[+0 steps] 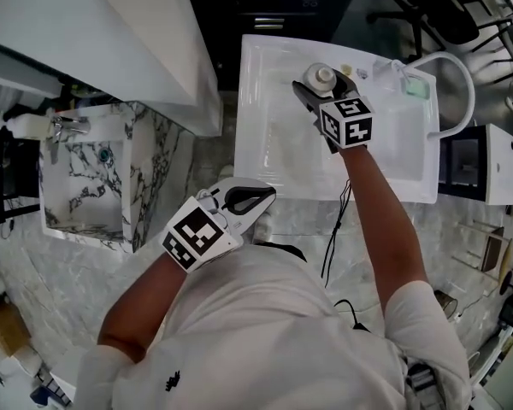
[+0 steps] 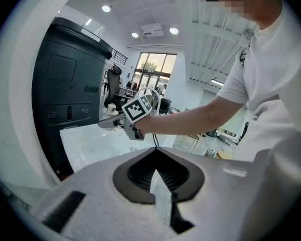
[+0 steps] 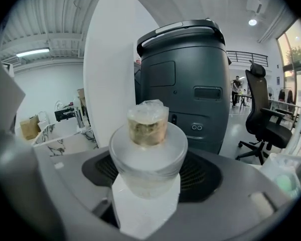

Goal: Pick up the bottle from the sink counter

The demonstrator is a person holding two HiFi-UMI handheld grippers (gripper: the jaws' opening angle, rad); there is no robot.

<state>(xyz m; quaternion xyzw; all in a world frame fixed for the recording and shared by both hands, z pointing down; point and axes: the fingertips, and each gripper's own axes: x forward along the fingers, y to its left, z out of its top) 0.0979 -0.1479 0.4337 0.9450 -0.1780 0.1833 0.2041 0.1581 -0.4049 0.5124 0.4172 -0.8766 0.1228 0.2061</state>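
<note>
A small clear bottle [image 1: 324,76] with a pale cap stands at the back rim of the white sink [image 1: 269,75]. My right gripper [image 1: 318,92] reaches over the basin with one jaw on each side of it. In the right gripper view the bottle [image 3: 148,149] fills the gap between the dark pads of that gripper [image 3: 150,177], which is shut on it. My left gripper [image 1: 255,200] hangs near the sink's front edge, shut and holding nothing. From the left gripper [image 2: 158,157] view, the bottle [image 2: 112,108] and the right gripper [image 2: 135,113] show far off over the basin.
A marble-patterned sink [image 1: 85,178] with a chrome tap [image 1: 64,126] stands to the left. A curved white pipe [image 1: 462,84] and a green soap dish [image 1: 415,86] sit at the white sink's right. A dark grey bin [image 3: 185,79] and an office chair [image 3: 263,114] stand behind.
</note>
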